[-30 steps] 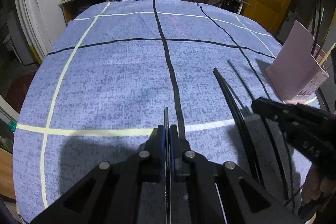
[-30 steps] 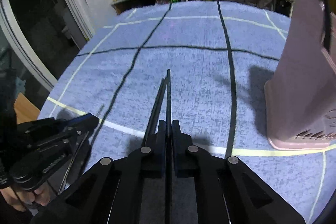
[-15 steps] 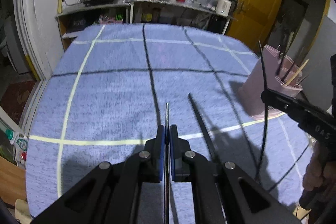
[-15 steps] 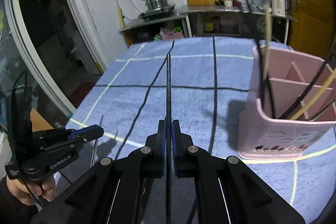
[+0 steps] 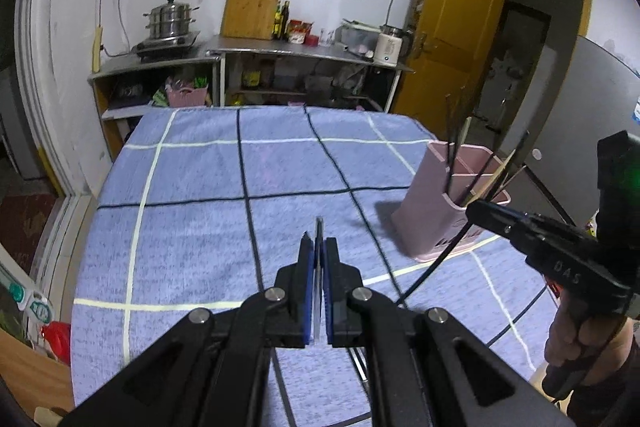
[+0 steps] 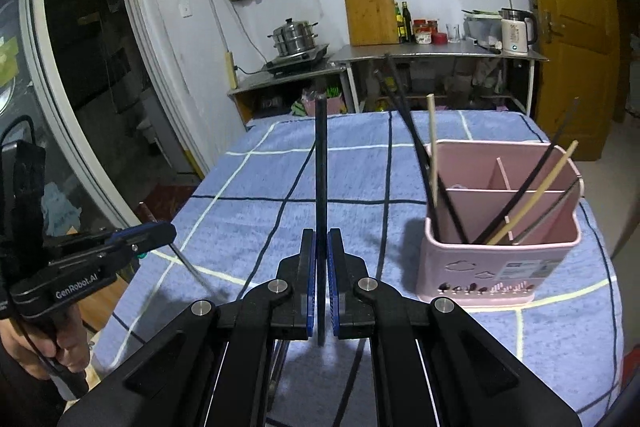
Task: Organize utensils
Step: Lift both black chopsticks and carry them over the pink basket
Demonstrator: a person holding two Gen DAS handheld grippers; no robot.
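My right gripper [image 6: 319,251] is clamped tight on a black chopstick [image 6: 320,163], a long thin straight stick that pokes up past the tips and hangs in the air over the middle of the tabletop. My left gripper [image 5: 318,255] is squeezed on a thin grey metal chopstick [image 5: 319,227]; only a short bit shows past the tips, and it too is up off the cloth. The gripper pads are blue and ridged, and the arms are black plastic with silver screws. A pink plastic holder [image 6: 500,263] stands near the right edge of the tabletop. It is boxy with round corners, has thin walls inside that split it into parts, and little cloud shapes on the front. Black sticks and pale wooden sticks lean in it. The tabletop wears a blue fuzzy cloth [image 5: 192,227] with black and cream lines making big squares. Behind the far edge is a metal shelf [image 6: 436,53] with a steel steamer pot [image 6: 295,37], a wooden cutting board [image 6: 370,13] and a white kettle [image 6: 516,31], and a yellow door [image 5: 452,39] stands open by the white wall
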